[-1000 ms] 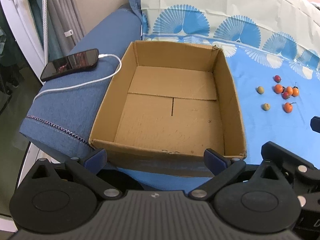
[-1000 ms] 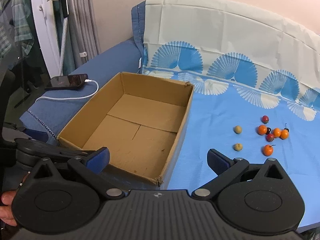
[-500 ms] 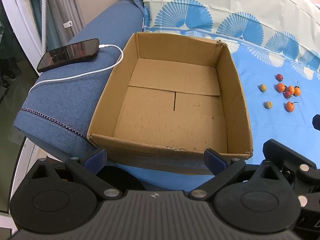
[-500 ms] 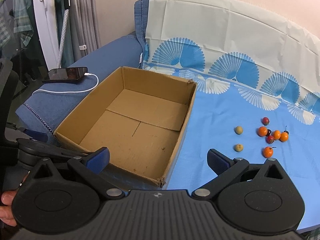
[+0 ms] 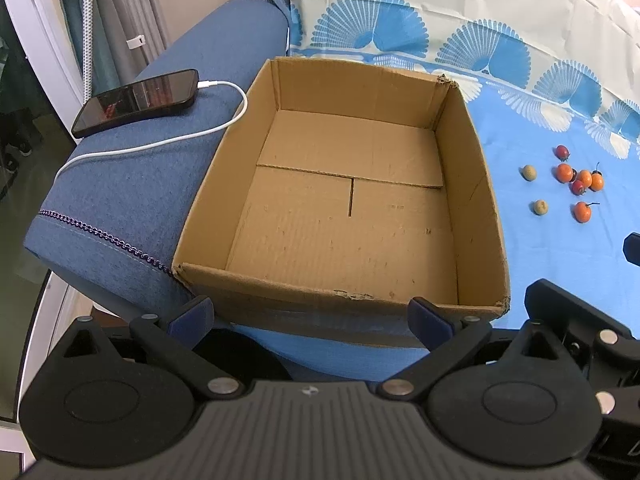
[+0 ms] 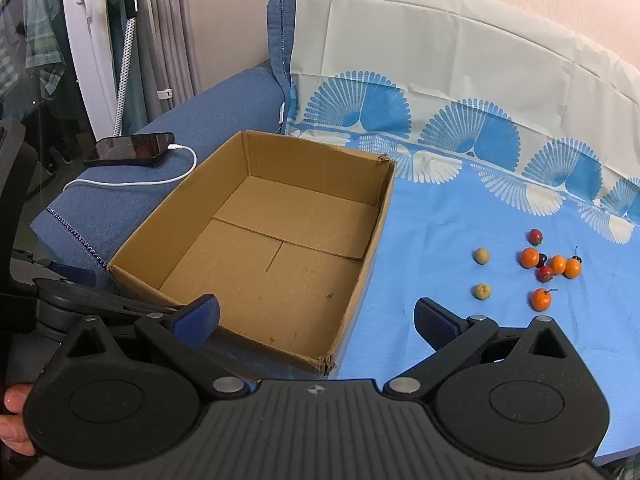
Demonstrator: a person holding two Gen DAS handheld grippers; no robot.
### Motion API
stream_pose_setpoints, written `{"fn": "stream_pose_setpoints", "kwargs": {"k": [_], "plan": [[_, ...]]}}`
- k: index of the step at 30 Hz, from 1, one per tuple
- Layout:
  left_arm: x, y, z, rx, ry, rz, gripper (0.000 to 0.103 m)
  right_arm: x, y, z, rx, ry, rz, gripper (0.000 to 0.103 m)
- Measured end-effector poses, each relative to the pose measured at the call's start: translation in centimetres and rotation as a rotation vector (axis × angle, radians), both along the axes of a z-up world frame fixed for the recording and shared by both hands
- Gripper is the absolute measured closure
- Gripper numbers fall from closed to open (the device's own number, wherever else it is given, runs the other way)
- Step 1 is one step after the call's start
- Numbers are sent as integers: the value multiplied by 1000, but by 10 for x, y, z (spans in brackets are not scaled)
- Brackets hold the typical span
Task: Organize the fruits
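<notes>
Now both views sit nearer the empty cardboard box [image 5: 344, 216], each claw, left [image 5: 310, 314] and right [image 6: 318, 316], spread apart and holding nothing. Fruits [image 6: 536, 268] lie scattered on the blue cloth [image 6: 440, 240] right of the box; a phone [image 5: 136, 102] charges on the armrest [image 5: 132, 192].

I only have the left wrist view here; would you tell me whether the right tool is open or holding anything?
Observer: The right tool is open and empty.
Operator: Thank you. Which fruit lies nearest it?
Observer: A pale fruit sits just beyond its right finger, with an orange fruit slightly further right.
Operator: Is anyone's hand in sight?
Observer: Yes, a thumb shows at the lower left edge, beside the tool's body.
</notes>
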State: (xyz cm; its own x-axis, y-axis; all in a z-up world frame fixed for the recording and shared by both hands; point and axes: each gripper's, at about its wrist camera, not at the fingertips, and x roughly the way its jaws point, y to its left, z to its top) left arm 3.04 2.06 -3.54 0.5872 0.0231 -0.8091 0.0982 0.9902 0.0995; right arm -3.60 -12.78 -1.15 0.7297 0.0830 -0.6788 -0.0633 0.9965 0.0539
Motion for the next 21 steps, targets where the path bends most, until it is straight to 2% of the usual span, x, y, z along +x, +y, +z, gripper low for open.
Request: {"fn": "stream_pose_setpoints", "kwargs": {"k": [13,21], "plan": [[8,-7,-6,-17,29,-20,0,3,-8,-8,9,16,-15,1],[14,-38,-8,-36,51,-81,0,2,-38,-12,-13,-5,-82,1]]}}
